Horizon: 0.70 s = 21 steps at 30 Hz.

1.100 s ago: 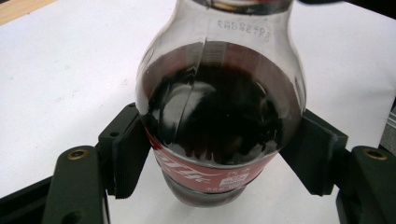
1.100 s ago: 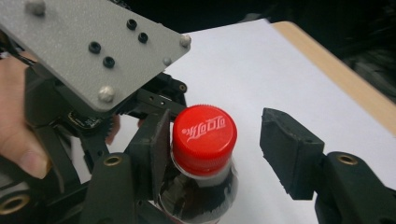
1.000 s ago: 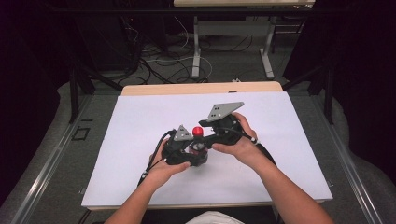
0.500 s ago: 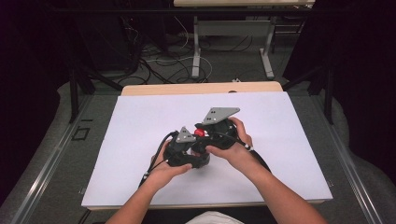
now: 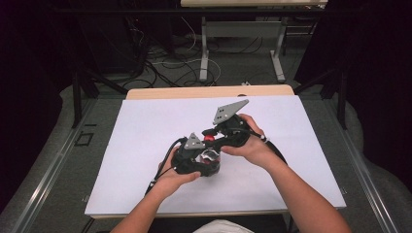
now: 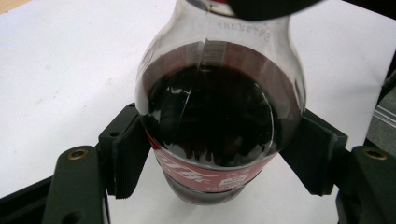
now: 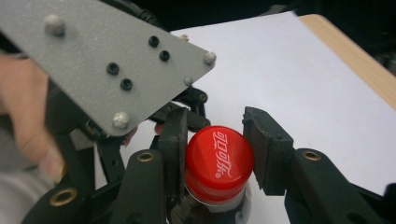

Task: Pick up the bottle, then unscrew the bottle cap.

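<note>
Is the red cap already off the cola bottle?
No: the red cap sits on the bottle, with the right gripper jaws at either side.

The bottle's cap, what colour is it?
Red with white lettering; the cap shows best in the right gripper view.

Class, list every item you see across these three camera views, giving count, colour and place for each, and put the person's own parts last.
Clear plastic cola bottle: one, dark drink, red label, upright at the table's middle.
Red screw cap: one, on the bottle's neck.
White table top: one, pale wood edge at its far side.
Grey floor with loose cables: beyond the table.
Left gripper: one, black, jaws pressed on the bottle's body.
Right gripper: one, black, jaws either side of the cap.
Hands: two, one on each gripper.
</note>
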### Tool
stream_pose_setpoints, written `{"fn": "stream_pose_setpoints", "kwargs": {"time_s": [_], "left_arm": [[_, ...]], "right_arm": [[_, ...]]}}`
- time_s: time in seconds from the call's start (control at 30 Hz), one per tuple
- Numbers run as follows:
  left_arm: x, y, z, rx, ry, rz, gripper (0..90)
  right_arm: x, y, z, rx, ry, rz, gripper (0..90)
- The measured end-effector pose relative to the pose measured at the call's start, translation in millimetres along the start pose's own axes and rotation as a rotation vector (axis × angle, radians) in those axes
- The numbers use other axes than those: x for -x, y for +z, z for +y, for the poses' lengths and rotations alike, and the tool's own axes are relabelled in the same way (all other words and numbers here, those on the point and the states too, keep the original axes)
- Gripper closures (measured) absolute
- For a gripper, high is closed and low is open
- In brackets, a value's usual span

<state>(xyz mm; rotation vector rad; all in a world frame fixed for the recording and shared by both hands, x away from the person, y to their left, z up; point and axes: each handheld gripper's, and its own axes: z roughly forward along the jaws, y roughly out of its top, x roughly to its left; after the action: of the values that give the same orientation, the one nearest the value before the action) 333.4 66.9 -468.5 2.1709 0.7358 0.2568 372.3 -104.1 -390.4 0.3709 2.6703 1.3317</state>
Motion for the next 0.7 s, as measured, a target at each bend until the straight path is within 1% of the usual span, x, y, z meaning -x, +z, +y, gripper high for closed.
{"fn": "stream_pose_setpoints", "kwargs": {"time_s": [0.03, 0.07, 0.13, 0.17, 0.2, 0.23, 0.27, 0.3, 0.33, 0.37, 0.4, 0.43, 0.47, 0.5, 0.53, 0.57, 0.6, 0.63, 0.67, 0.7], "left_arm": [[0.4, 0.2, 0.1, 0.0, 0.002, -0.002, 30.0], [0.8, 0.4, 0.4, 0.001, 0.008, -0.003, 30.0], [1.0, 0.4, 0.9, -0.003, 0.009, -0.011, 30.1], [0.6, 0.2, 0.9, -0.002, 0.008, -0.011, 30.0], [0.3, 0.0, 0.9, -0.002, 0.009, -0.009, 30.0], [0.1, -0.3, 0.6, -0.003, 0.007, -0.005, 30.0], [-1.0, -0.3, 0.3, 0.006, 0.007, 0.001, 30.0], [-2.3, -2.0, 0.7, -0.009, 0.004, -0.013, 30.0], [-3.3, -2.6, 0.7, -0.014, 0.009, -0.009, 30.0], [-3.1, -1.5, -0.4, 0.011, 0.0, 0.006, 30.0], [-3.7, -2.3, -0.6, 0.007, -0.006, 0.009, 30.0], [-4.4, -3.4, -0.5, 0.0, -0.01, 0.008, 30.0], [-5.1, -4.1, -0.6, 0.002, -0.014, 0.01, 30.0], [-6.5, -4.5, -0.2, 0.009, -0.007, 0.019, 30.0], [-7.2, -5.0, 0.0, 0.012, -0.01, 0.021, 30.0], [-7.7, -5.5, 0.1, 0.015, -0.011, 0.025, 30.0], [-8.1, -5.9, 0.2, 0.015, -0.017, 0.023, 30.0], [-8.9, -6.5, 0.1, 0.015, -0.021, 0.023, 30.0], [-9.3, -6.6, -0.2, 0.019, -0.023, 0.027, 30.0], [-9.3, -7.2, -0.5, 0.013, -0.028, 0.028, 30.0]], "right_arm": [[3.0, -0.3, 0.5, -0.008, -0.017, 0.032, 61.7], [4.3, -1.1, 1.4, -0.022, -0.035, 0.05, 61.7], [6.6, -2.0, 2.4, -0.032, -0.076, 0.083, 61.5], [7.8, -2.4, 2.6, -0.032, -0.08, 0.088, 61.3], [7.7, -2.9, 2.3, -0.028, -0.066, 0.085, 60.9], [7.1, -2.6, 2.0, -0.021, -0.062, 0.073, 59.7], [6.1, -2.5, 1.8, -0.019, -0.071, 0.059, 56.8], [4.5, -2.8, 2.1, -0.021, -0.067, 0.041, 53.9], [2.5, -2.8, 2.2, -0.016, -0.059, 0.021, 50.6], [0.8, -2.6, 2.4, -0.013, -0.058, 0.005, 48.5], [-1.9, -2.8, 2.6, -0.014, -0.052, -0.009, 46.4], [-4.4, -2.9, 2.7, -0.012, -0.043, -0.032, 45.4], [-6.8, -3.1, 2.3, 0.002, -0.037, -0.058, 45.2], [-8.1, -4.1, 2.0, 0.007, -0.034, -0.068, 44.7], [-9.7, -4.6, 1.2, 0.024, -0.03, -0.087, 44.6], [-12.5, -5.1, 0.6, 0.033, -0.013, -0.114, 44.3], [-14.9, -6.2, -0.1, 0.033, -0.009, -0.139, 44.2], [-16.7, -6.8, -1.1, 0.045, -0.001, -0.153, 44.2], [-18.4, -7.6, -2.3, 0.061, 0.013, -0.158, 44.2], [-19.7, -8.2, -3.4, 0.073, 0.017, -0.17, 44.2]]}}
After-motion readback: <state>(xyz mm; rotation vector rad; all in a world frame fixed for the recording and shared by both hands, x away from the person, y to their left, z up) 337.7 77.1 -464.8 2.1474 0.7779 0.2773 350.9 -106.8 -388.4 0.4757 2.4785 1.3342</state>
